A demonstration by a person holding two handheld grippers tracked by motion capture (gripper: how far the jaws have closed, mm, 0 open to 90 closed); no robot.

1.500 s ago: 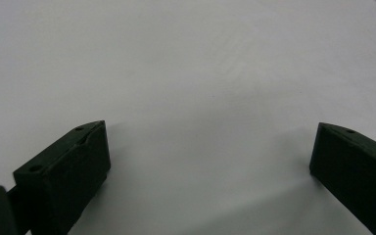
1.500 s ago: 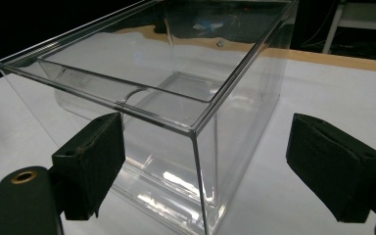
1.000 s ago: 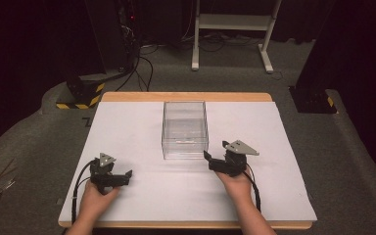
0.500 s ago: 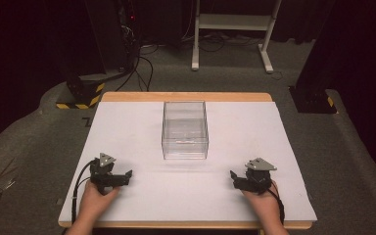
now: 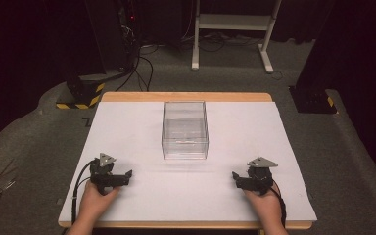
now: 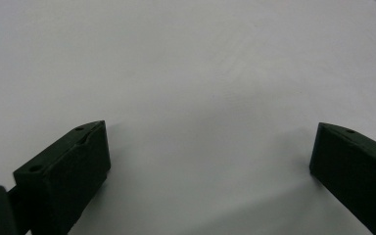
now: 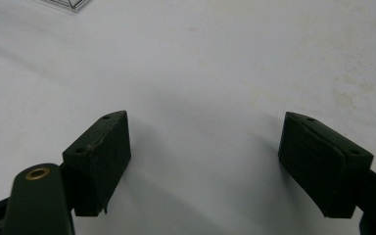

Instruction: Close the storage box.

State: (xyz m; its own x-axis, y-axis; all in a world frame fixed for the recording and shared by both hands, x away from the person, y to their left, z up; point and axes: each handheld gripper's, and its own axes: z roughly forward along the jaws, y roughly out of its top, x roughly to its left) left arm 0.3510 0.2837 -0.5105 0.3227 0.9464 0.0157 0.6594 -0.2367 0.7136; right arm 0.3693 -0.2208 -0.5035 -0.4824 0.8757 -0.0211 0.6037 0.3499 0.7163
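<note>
A clear plastic box point(image 5: 185, 129) stands in the middle of the white table point(image 5: 142, 127), with nothing visible inside. My left gripper point(image 5: 126, 175) rests on the table near the front left, jaws wide apart. In the left gripper view my left gripper point(image 6: 210, 147) holds nothing, just white surface between its jaws. My right gripper point(image 5: 236, 177) rests near the front right, also open. Bare table lies between the jaws of my right gripper point(image 7: 203, 142) in the right gripper view. Both grippers sit well short of the box.
A corner of the clear box point(image 7: 61, 4) peeks in at the top left of the right gripper view. A wooden rim point(image 5: 186, 96) edges the table's far side. Beyond it are a white stand point(image 5: 235, 22), cables point(image 5: 142, 58) and dark floor.
My right gripper has drawn back from beside the box to the front right of the table. The left gripper has stayed put.
</note>
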